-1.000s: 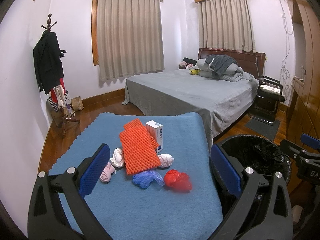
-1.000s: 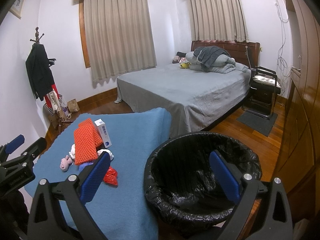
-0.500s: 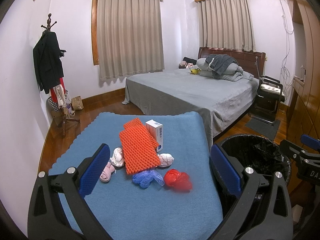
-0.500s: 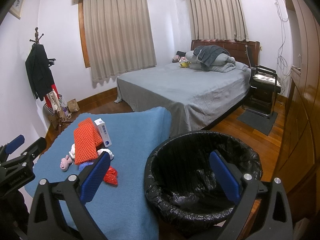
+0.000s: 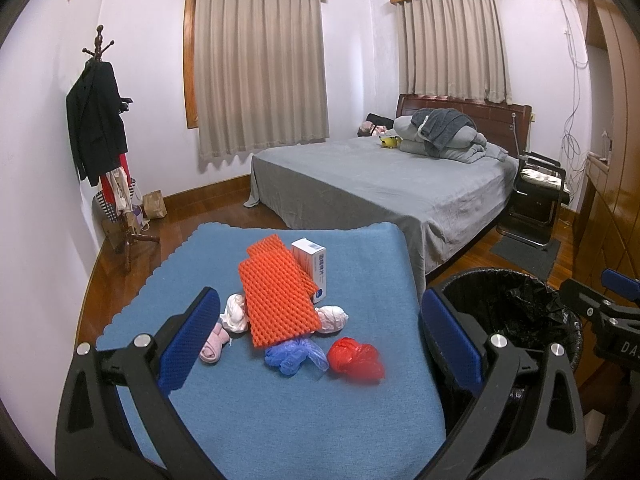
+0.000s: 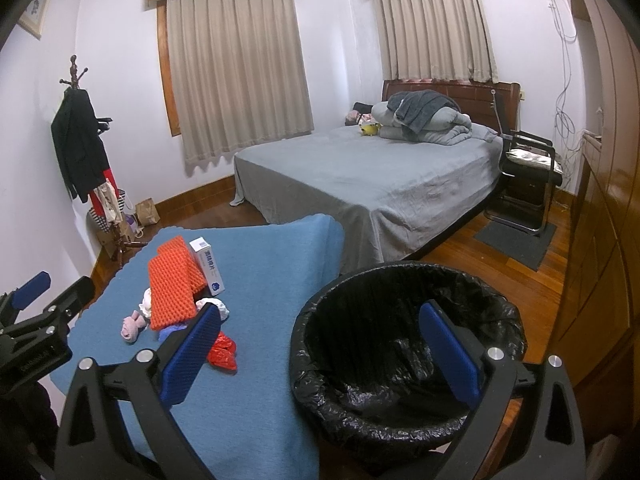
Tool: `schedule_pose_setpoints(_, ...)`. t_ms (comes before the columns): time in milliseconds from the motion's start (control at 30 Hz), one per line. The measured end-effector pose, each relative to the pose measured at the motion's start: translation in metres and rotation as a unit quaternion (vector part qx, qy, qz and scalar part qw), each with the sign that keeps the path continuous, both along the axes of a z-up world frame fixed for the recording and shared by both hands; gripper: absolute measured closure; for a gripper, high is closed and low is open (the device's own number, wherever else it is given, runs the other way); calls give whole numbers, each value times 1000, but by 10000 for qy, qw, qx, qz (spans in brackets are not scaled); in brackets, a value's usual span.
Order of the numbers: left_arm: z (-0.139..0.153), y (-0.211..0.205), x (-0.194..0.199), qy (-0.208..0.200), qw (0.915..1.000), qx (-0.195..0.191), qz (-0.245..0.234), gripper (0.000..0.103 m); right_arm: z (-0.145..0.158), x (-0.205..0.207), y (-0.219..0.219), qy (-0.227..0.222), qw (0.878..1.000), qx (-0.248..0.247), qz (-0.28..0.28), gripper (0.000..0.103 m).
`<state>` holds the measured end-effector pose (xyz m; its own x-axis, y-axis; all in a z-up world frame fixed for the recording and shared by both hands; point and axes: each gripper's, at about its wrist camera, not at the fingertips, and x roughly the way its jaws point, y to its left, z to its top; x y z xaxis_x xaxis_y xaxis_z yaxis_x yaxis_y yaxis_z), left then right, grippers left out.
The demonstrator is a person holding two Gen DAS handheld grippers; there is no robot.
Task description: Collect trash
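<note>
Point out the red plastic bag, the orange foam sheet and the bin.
red plastic bag (image 5: 355, 359), left wrist view, middle of the crumpled bag.
orange foam sheet (image 5: 278, 294), left wrist view, centre of its bumpy face.
bin (image 6: 404, 360), right wrist view, black liner inside.

Both grippers (image 5: 320, 332) (image 6: 320, 336) — jaws spread wide.

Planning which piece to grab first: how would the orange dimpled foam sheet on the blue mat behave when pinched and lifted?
The orange foam sheet looks thin and dimpled, so probably light and squashy. It is broad and lies over the white box and wads, so a pinch at one edge would likely let it droop and may nudge those.
</note>
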<state>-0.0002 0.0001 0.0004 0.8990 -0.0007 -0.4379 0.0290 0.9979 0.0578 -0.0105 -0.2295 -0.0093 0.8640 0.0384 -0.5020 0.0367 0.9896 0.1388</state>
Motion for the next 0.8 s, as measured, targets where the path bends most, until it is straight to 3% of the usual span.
schedule_pose_setpoints(333, 5, 5, 1, 7, 10000, -11, 3, 5, -5, 1, 5, 3, 10000, 7, 31, 6)
schedule_pose_setpoints(500, 3, 23, 7, 16, 9999, -1, 110, 5, -19, 15, 30, 7, 9998, 60, 176, 6)
schedule_pose_setpoints(600, -25, 41, 20, 29, 9997, -3, 230, 5, -25, 24, 37, 18, 9995, 89, 287, 6)
schedule_pose_setpoints(800, -48, 89, 39, 184, 9980, -118, 601, 5, -56, 54, 61, 171, 9983, 147, 537, 6)
